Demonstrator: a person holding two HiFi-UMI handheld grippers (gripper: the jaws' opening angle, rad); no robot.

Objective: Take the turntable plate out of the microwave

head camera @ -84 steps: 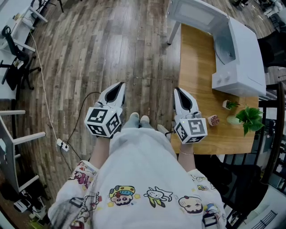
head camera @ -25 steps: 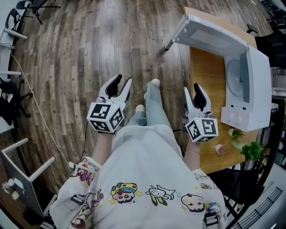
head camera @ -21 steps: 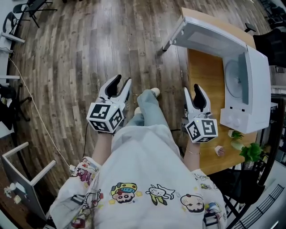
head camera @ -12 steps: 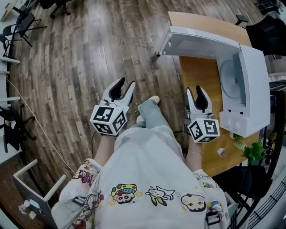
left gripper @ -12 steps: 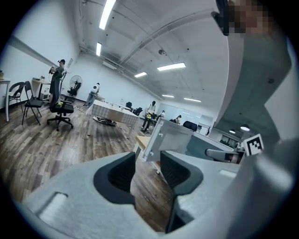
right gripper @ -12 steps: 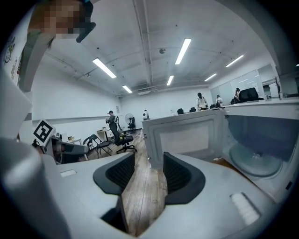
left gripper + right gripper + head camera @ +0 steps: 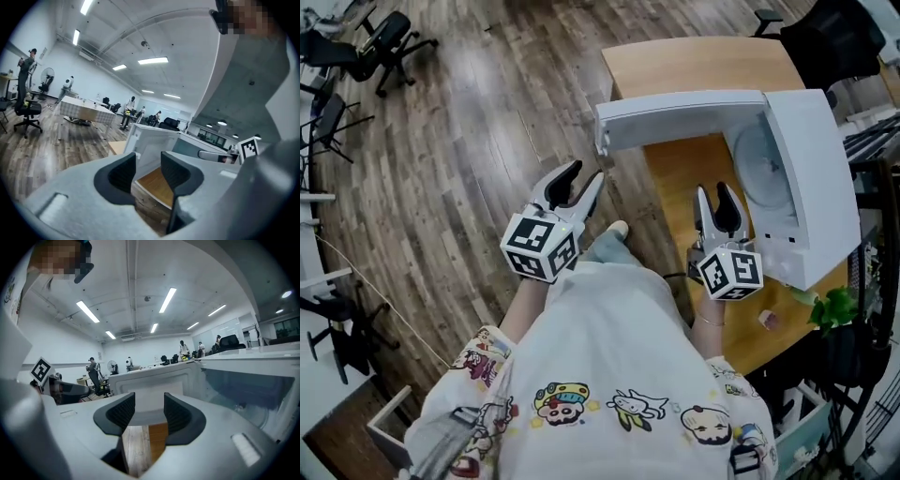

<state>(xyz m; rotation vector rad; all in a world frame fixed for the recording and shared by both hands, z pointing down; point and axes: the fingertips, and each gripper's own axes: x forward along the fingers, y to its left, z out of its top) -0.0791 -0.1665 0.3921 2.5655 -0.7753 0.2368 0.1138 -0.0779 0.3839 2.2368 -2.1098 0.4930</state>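
Compared with half a second earlier, the person had closed on the counter (image 7: pixel 703 66): the microwave (image 7: pixel 811 169) sat nearer the view's centre, its open door (image 7: pixel 675 117) stretched across just ahead of both claws. Left claw (image 7: pixel 586 176) was held over the floor near the door's free end, jaws apart, nothing between them (image 7: pixel 147 164). Right claw (image 7: pixel 713 192) was over the counter edge, pointing toward the cavity mouth, jaws likewise apart and empty (image 7: pixel 149 404). Plate (image 7: pixel 759 169) lay flat inside the cavity, untouched, well short of either claw. Risks, as judged: the left claw was close to the door and could knock it partway closed across the reach path. The plate looked like smooth glass, so a pinch on its thin rim could slip. Lifting it tilted could catch the cavity lip, or drop it onto the counter or floor. Low cavity clearance could also jam the right claw. Writing: none legible on the microwave; only square black-and-white markers on the cubes.
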